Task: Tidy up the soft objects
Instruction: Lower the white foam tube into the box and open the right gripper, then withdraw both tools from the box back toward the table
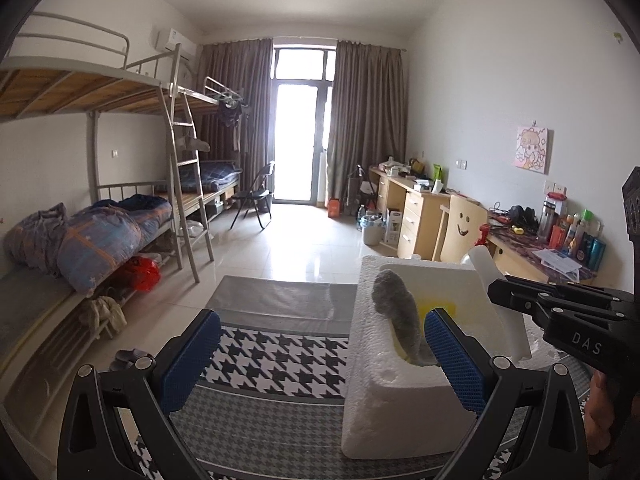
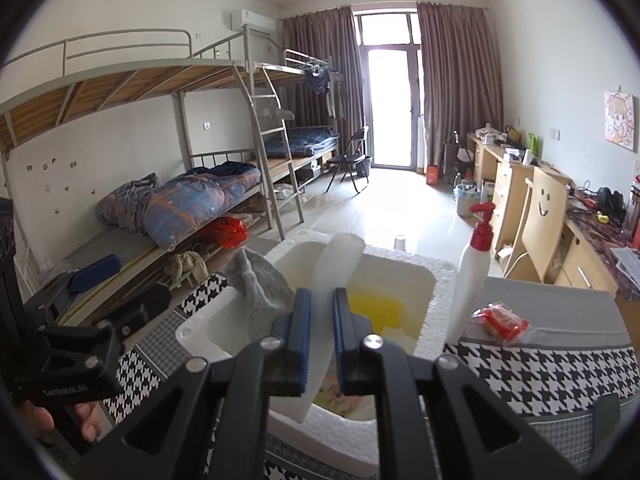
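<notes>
the right gripper point(image 2: 322, 320) has its two blue pads squeezed tight on a white soft strip point(image 2: 334, 268). the strip sticks up toward 12 o'clock from the pads and hangs down at 6 o'clock too, over the white foam box point(image 2: 404, 264). the box sits on a table with a black and white checked cloth point(image 2: 540, 376).

inside the box there is a yellow thing point(image 2: 374, 306) at the bottom, just to the 3 o'clock side of the pads. a gray fuzzy sock point(image 2: 260, 288) hangs over the box wall at 9 o'clock from the pads, part in and part out. low in the box, near 6 o'clock, a bit of pale flowery cloth point(image 2: 340, 396) peeks out.

a white pump bottle with a red top point(image 2: 474, 264) stands just outside the box at 3 o'clock, touching its wall. a small red packet point(image 2: 500, 322) lies on the gray part of the table, near the bottle.

the left gripper point(image 1: 322, 346) has its pads wide apart, with nothing pinched. its right pad point(image 1: 454, 354) is next to the sock point(image 1: 396, 312), and i cannot tell if they touch. from this side the box point(image 1: 384, 400) is at 3 o'clock and the checked cloth point(image 1: 280, 356) shows between the pads. the other gripper point(image 1: 560, 312) comes in from 3 o'clock.

far back there are bunk beds point(image 2: 200, 184) at 9 o'clock and desks point(image 2: 516, 184) at 3 o'clock.
</notes>
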`<state>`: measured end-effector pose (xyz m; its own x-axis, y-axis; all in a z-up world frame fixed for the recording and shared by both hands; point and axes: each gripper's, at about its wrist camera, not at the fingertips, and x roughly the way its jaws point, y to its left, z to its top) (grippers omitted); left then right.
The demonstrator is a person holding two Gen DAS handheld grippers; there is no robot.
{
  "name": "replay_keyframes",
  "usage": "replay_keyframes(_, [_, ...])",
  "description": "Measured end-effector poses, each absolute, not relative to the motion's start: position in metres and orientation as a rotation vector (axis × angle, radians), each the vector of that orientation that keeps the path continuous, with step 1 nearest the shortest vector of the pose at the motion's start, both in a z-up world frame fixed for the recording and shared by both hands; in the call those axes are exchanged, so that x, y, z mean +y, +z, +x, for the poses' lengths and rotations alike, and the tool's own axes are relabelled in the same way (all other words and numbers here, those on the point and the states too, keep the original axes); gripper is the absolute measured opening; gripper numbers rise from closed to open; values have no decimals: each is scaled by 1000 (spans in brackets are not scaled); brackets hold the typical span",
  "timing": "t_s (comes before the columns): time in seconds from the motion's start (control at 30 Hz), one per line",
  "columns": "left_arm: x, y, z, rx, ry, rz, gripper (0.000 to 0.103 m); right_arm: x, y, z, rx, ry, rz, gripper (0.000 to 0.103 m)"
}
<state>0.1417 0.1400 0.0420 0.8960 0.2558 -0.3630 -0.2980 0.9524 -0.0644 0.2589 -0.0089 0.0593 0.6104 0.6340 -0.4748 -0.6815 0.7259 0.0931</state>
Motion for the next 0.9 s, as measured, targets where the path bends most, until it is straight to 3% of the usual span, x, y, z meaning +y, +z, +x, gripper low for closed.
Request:
replay_keyframes(0.5, [161,36,123,360,337,-144,102,15,54,263,535,768,-116,15])
replay_keyframes(0.67, [163,35,118,359,348,-159,102,20,52,265,536,770,-114,27])
replay_keyframes(0.7, [163,35,118,358,350,-159,102,22,52,266,539,772,-125,32])
replay_keyframes(0.77, [163,35,118,358,354,-159,102,25,50,263,529,768,-149,53])
replay_keyframes(0.8, [164,36,118,357,354,-161,102,25,50,263,520,757,-154,72])
replay_keyframes(0.83, [164,36,118,358,355,-161,102,24,50,260,501,746,-155,85])
replay_keyframes(0.9, [165,36,119,357,357,-162,102,23,52,255,470,746,-152,89])
